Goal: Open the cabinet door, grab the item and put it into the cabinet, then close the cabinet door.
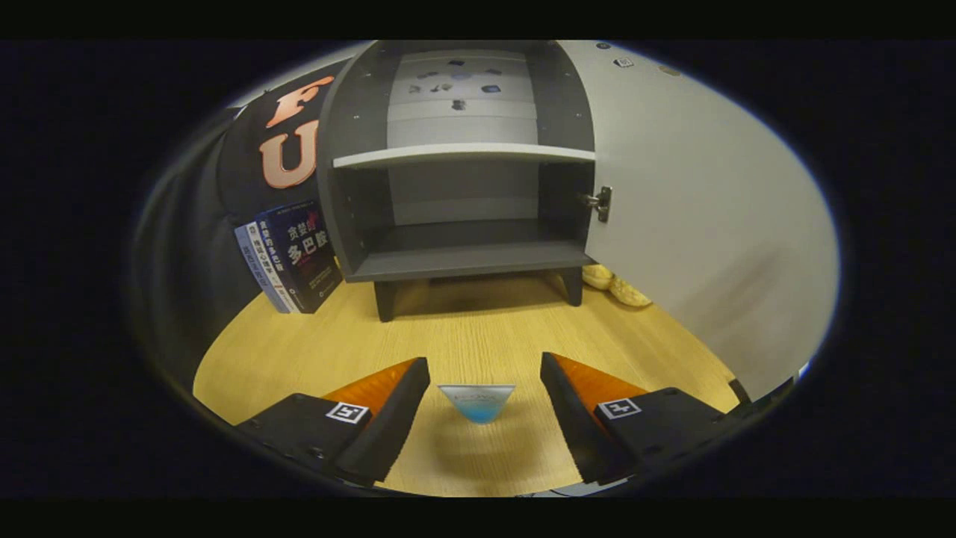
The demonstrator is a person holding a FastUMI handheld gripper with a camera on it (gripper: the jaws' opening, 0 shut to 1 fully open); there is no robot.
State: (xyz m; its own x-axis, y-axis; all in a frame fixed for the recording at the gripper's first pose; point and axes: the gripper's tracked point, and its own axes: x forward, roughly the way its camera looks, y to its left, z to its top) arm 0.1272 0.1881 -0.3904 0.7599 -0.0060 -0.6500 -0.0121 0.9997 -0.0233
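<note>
We see the small clear-and-blue triangular item (478, 403) lying on the wooden table (485, 329), between our tongs (485, 381).
The tongs stand spread, touching nothing; beyond them the grey cabinet (463, 254) stands with its white door (694, 224) swung open.

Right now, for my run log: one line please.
door open | claw open, straddling blue-white item | cabinet lower shelf bare

— Where's the gripper (484, 388) sitting?

— Low at six o'clock, level and aimed toward twelve.

— And the fingers (388, 407)?

— Spread wide, one at about seven o'clock, the other at five, tips angled slightly inward. Neither presses on anything.

— Any tilt?

— None that shows; both sit at even height.
</note>
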